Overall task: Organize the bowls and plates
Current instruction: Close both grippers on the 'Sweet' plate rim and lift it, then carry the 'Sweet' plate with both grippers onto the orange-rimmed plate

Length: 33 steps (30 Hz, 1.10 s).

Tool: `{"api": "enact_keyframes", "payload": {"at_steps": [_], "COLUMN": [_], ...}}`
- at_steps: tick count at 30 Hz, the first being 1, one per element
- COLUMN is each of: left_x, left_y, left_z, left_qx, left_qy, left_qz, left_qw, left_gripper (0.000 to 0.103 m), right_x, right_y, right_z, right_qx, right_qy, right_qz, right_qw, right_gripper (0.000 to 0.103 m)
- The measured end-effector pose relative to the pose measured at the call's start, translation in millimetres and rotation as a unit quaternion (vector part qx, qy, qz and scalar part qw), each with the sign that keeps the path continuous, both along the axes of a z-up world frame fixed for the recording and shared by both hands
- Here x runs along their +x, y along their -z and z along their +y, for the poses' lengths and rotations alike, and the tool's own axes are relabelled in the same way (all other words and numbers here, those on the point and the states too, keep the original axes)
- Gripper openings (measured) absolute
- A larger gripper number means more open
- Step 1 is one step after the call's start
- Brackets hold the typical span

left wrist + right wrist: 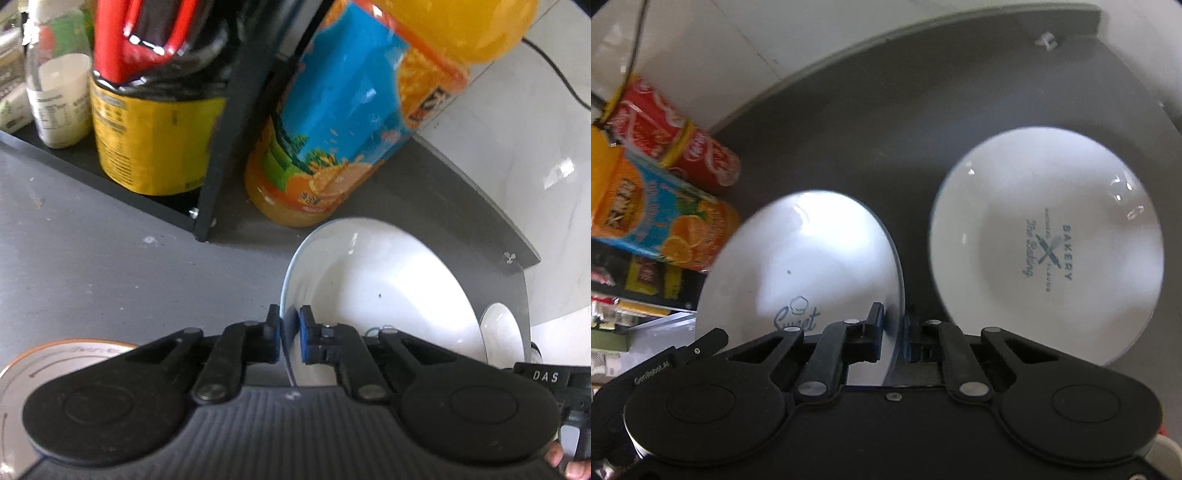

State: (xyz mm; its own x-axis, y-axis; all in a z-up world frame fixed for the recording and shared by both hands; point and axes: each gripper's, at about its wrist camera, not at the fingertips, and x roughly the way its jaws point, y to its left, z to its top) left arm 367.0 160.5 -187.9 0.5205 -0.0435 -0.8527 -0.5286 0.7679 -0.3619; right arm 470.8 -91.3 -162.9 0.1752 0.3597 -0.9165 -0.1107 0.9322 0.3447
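Beside the juice bottle (325, 147), both tools (289, 334) (894, 328) clamped on the Sweet plate (812, 258), Bakery plate (1049, 251) near.

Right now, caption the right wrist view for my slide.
Right gripper clamps the rim of the "Sweet" plate beside the "Bakery" plate on the grey table.

The juice bottle (332, 122) loses its top at the frame's upper edge. Gripper bodies hide the near rim of the plate (812, 251). Left shelf items (624, 295) blur.
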Motion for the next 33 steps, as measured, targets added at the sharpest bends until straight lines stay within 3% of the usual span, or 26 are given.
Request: {"api": "enact_keyframes", "payload": {"at_steps": [12,33], "left_x": [-30,-124], "left_y": [-37,-80], "left_z": [8,24], "left_qx": [0.02,0.051], "left_qy": [-0.01,-0.099], "left_qz": [-0.026,-0.027], "left_qw": [0.9994,0.9934], "left_gripper": [0.006,0.006], "right_x": [-26,-87], "right_y": [-31,-61], "right_z": [-3,27], "right_qx": [0.04,0.093], "right_qy": [-0.021,-0.126], "right_qz": [-0.063,-0.093], "right_qw": [0.997,0.983], "right_gripper": [0.009,0.01]}}
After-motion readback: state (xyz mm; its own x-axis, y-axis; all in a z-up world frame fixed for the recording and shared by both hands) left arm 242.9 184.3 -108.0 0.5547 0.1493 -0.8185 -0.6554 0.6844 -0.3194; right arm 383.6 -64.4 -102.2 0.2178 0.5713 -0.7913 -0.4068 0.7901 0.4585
